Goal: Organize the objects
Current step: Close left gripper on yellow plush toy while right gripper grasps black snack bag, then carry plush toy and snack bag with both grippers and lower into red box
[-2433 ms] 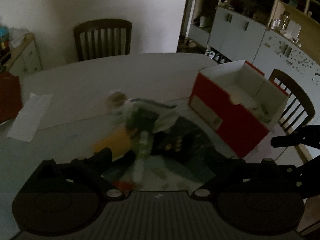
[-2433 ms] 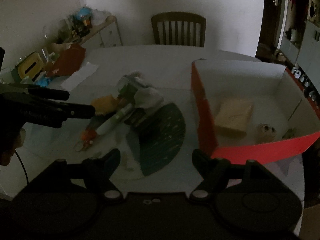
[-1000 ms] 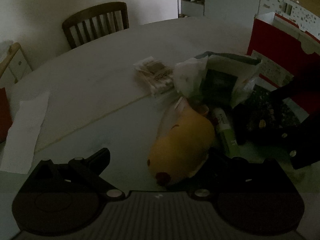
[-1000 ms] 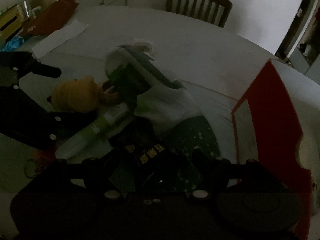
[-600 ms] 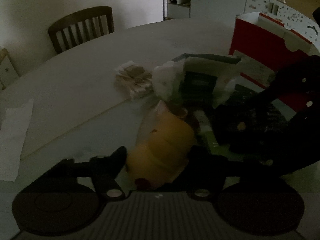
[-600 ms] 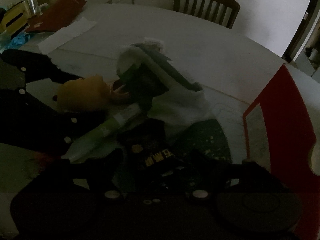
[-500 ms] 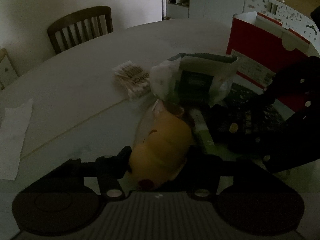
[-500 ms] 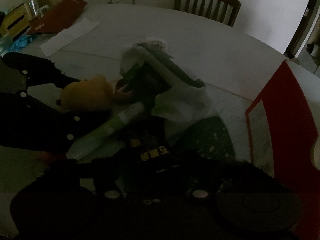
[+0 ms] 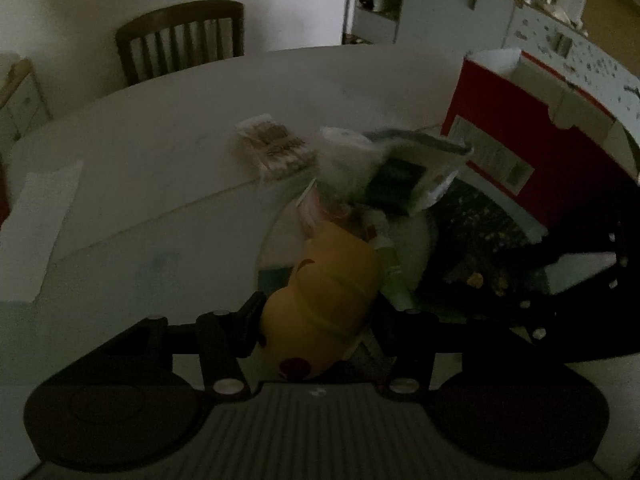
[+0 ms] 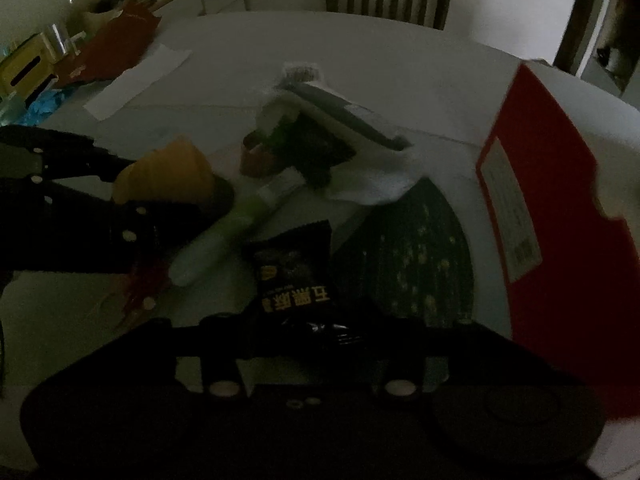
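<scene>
Both now lifted: left hand-held gripper (image 9: 318, 316) pinching yellow plush toy (image 9: 324, 300), right hand-held gripper (image 10: 310, 328) pinching black snack packet (image 10: 294, 276).

L gripper (image 9: 316, 320) clamped on yellow plush toy (image 9: 324, 300); R gripper (image 10: 310, 320) pinching black snack packet (image 10: 294, 276).
</scene>
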The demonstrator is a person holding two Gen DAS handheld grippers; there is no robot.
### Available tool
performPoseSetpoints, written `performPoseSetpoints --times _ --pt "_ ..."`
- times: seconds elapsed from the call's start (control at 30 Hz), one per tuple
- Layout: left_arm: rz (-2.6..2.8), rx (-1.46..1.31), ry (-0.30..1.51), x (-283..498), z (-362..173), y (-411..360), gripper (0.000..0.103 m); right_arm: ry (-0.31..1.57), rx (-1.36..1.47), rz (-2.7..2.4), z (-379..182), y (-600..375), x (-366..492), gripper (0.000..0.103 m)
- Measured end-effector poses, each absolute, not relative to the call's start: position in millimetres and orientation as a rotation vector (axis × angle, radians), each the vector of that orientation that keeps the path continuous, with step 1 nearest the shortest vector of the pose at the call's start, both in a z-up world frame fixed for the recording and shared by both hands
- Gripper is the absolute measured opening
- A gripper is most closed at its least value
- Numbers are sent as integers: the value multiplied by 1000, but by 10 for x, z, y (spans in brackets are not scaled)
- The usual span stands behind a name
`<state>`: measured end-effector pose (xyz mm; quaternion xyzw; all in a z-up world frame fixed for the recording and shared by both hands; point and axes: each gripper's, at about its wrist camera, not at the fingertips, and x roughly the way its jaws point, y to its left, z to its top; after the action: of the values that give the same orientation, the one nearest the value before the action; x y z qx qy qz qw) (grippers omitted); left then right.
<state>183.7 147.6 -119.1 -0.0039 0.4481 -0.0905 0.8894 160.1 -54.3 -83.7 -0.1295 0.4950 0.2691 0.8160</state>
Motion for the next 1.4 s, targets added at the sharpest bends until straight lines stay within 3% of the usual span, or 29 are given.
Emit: performPoseSetpoints --times 0.7,1.4 --pt "-228 -126 902 1273 -537 902 54 963 -119 527 -84 -1227 1075 46" --pt "-279 -75 832 1619 -60 -238 54 860 -97 505 390 -2266 1346 46"
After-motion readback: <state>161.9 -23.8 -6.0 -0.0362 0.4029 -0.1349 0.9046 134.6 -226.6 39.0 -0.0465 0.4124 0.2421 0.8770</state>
